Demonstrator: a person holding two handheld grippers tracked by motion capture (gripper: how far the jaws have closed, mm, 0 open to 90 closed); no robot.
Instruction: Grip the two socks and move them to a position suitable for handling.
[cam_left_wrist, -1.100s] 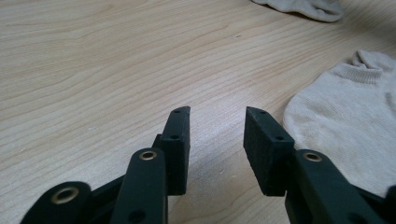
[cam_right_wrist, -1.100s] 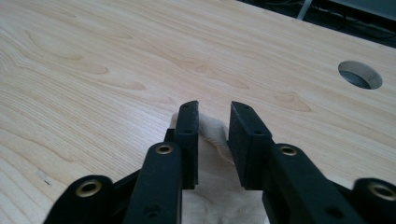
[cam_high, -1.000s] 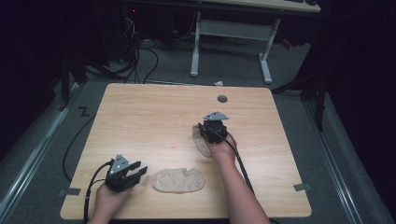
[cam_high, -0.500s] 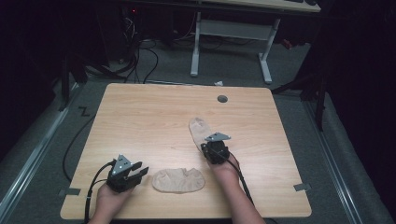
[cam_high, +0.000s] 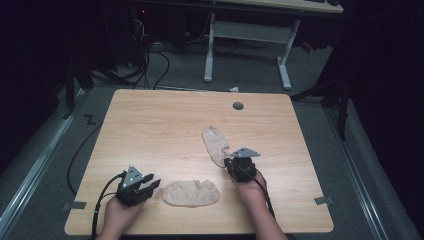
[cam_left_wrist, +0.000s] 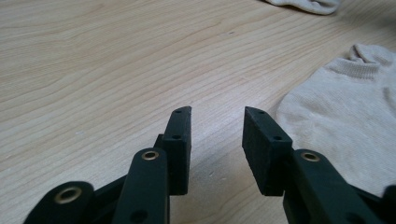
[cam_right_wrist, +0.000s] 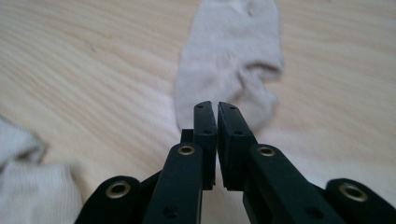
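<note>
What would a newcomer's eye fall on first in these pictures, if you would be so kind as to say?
Two beige socks on a pale wooden table amid a dark room: the upper sock lies lengthwise right of centre, the lower sock flat near the front edge. The right gripper, jaws nearly together, sits at the upper sock's near end; whether it pinches the fabric is unclear. The left gripper rests open, just left of the lower sock.

The table (cam_high: 150, 130) is pale, smooth, matt wood grain. Both socks, the near sock (cam_high: 191, 193) and the far sock (cam_high: 215, 142) beyond it, are soft ribbed beige knit.
</note>
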